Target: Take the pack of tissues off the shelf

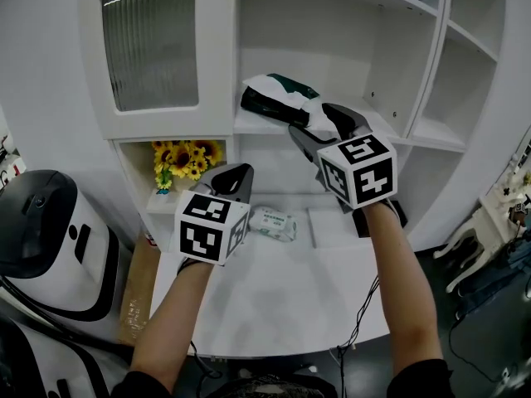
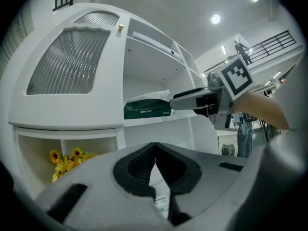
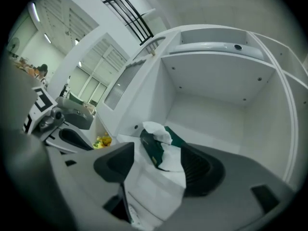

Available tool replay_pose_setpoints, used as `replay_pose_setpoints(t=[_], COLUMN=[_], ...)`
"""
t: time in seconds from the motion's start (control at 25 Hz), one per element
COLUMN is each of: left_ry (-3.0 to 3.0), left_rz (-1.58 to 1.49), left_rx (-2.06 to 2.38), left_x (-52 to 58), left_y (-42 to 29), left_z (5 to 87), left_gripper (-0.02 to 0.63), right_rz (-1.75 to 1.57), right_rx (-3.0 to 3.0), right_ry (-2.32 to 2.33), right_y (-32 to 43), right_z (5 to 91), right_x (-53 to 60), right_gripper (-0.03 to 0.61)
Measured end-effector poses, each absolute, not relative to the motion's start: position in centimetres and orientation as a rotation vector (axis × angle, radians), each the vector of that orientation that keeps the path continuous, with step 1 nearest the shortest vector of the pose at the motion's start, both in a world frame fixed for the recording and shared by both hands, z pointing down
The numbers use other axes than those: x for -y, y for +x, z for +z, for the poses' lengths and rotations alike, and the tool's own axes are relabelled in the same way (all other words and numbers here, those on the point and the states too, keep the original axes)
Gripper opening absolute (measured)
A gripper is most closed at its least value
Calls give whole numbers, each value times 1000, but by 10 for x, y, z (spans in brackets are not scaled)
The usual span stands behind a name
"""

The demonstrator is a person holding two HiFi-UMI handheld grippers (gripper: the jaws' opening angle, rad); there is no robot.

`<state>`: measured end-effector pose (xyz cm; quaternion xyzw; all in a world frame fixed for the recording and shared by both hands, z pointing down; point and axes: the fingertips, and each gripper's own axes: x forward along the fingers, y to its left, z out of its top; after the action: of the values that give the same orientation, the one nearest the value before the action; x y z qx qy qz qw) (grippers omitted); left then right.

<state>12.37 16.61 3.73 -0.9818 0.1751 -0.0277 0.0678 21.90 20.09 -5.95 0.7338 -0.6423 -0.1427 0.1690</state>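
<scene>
The pack of tissues [image 1: 274,99], dark green with white wrap, lies on the middle shelf [image 1: 257,126] of the white unit. It also shows in the left gripper view [image 2: 147,109]. My right gripper [image 1: 314,121] is level at the shelf with its jaws open. In the right gripper view the pack's near end [image 3: 161,146] lies between the jaws, and the left pad stands apart from it. My left gripper [image 1: 235,174] hangs lower, over the counter, with its pads [image 2: 155,150] shut together on nothing.
A small pack of wipes [image 1: 274,224] lies on the white counter [image 1: 282,297] below the shelf. Yellow sunflowers [image 1: 187,160] fill the low left cubby. A ribbed glass door [image 1: 149,40] is up left. A white appliance [image 1: 50,239] stands beside the counter.
</scene>
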Motion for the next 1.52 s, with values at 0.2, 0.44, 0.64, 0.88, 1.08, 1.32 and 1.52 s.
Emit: replay_pose_setpoints(t=[0.2, 0.44, 0.64, 0.88, 1.08, 1.32, 1.52], left_ry=[-2959, -2971, -2974, -2975, -2981, -2982, -2968], left_rz=[-82, -95, -96, -115, -124, -115, -111], left_rx=[-526, -523, -517, -514, -525, -539, -555], left_x=[-159, -153, -151, -149, -145, -147, -156], left_y=[122, 124, 125, 119, 112, 106, 103], left_z=[40, 46, 48, 55, 61, 58, 52], left_gripper=[9, 9, 9, 9, 9, 9, 9], right_rz=[-412, -385, -396, -435, -464, -502, -522], right_rx=[1771, 1720, 1701, 1687, 1663, 1677, 1714], right_ry=[2072, 2058, 2056, 2064, 2082, 2088, 2089], right_y=[226, 237, 240, 234, 231, 222, 214], right_z=[-60, -54, -49, -50, -52, -56, -57], right_x=[-185, -171, -169, -168, -167, -174, -184], right_gripper=[284, 243, 158, 102, 80, 74, 70])
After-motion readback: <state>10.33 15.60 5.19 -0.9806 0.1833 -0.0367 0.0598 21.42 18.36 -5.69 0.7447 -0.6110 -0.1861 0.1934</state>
